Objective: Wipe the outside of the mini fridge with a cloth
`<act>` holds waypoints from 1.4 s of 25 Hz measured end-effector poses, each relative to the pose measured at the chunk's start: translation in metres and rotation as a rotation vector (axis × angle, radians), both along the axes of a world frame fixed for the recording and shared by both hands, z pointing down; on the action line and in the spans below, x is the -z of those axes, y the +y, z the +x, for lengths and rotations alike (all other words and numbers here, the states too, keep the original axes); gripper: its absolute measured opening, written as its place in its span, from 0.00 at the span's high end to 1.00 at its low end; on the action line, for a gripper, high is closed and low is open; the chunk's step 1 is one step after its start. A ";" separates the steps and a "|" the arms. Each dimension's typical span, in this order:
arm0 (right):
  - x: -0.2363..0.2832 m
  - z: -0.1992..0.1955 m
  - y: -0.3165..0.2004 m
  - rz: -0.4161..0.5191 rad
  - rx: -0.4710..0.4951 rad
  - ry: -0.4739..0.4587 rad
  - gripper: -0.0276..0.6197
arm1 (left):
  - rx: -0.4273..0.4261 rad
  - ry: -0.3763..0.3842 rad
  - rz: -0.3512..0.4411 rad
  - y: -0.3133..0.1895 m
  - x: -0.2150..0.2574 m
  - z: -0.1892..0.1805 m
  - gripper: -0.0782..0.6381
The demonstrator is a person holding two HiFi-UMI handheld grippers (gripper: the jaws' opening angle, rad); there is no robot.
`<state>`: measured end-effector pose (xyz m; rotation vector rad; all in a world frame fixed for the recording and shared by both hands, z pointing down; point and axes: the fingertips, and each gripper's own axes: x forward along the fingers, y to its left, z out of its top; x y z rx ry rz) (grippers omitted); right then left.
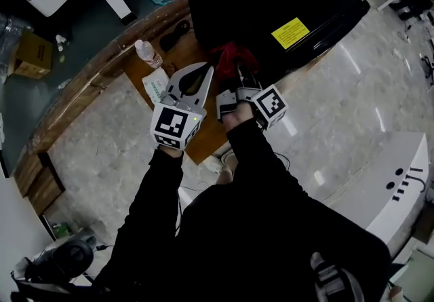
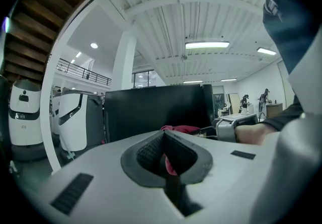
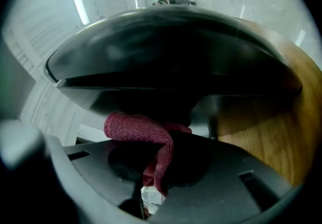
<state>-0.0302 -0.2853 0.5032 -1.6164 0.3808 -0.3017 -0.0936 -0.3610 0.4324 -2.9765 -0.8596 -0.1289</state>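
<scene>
The right hand-held gripper point(image 1: 239, 82) had its jaws closed on a red cloth point(image 1: 234, 56), a fold of which hung out above the tips in the right gripper view. The black fridge point(image 1: 271, 2) stood directly ahead of it on the wooden desk point(image 1: 81, 83). Its dark face filled that view, and the cloth was bunched right up against it. Whether cloth and fridge actually touched could not be told.

The fridge's near face ran across the gripper's line of reach, so a wipe would probably travel sideways along it. The right gripper was the nearer of the two. The left hand-held gripper point(image 1: 203, 74) sat just beside it, a little farther from the fridge, with its jaws together and apparently holding nothing.

A bottle point(image 1: 148, 53) lay on the desk to the left, well clear. The desk stood on a pale polished floor point(image 1: 352, 110) in a large hall with strip lights.
</scene>
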 end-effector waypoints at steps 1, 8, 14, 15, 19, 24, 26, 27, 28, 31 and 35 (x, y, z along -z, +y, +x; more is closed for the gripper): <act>-0.014 0.001 0.000 -0.011 -0.001 -0.016 0.83 | -0.001 -0.011 0.001 0.001 -0.012 0.001 0.89; -0.110 0.004 0.001 -0.081 -0.001 -0.129 0.82 | 0.006 -0.167 -0.076 0.000 -0.103 0.007 0.89; -0.194 0.002 0.005 -0.133 -0.007 -0.240 0.82 | 0.048 -0.315 -0.111 -0.001 -0.183 0.005 0.89; -0.206 0.002 0.005 -0.140 -0.008 -0.256 0.82 | 0.048 -0.334 -0.106 -0.001 -0.193 0.003 0.89; -0.251 -0.001 0.008 -0.176 -0.012 -0.331 0.82 | 0.059 -0.388 -0.093 0.001 -0.220 -0.009 0.89; -0.287 -0.008 0.015 -0.178 -0.053 -0.420 0.82 | 0.076 -0.395 -0.086 -0.003 -0.219 -0.027 0.89; -0.292 -0.011 0.018 -0.194 -0.061 -0.432 0.83 | 0.096 -0.390 -0.103 -0.006 -0.211 -0.033 0.89; -0.290 -0.013 0.020 -0.212 -0.054 -0.428 0.83 | 0.108 -0.382 -0.120 -0.007 -0.204 -0.035 0.89; -0.284 -0.017 0.020 -0.238 -0.036 -0.414 0.83 | 0.119 -0.369 -0.139 -0.009 -0.195 -0.038 0.89; -0.241 -0.039 0.003 -0.351 0.124 -0.294 0.83 | 0.134 -0.308 -0.152 -0.013 -0.160 -0.049 0.89; -0.139 -0.100 -0.022 -0.530 0.449 0.013 0.83 | 0.106 -0.211 -0.123 -0.005 -0.108 -0.070 0.89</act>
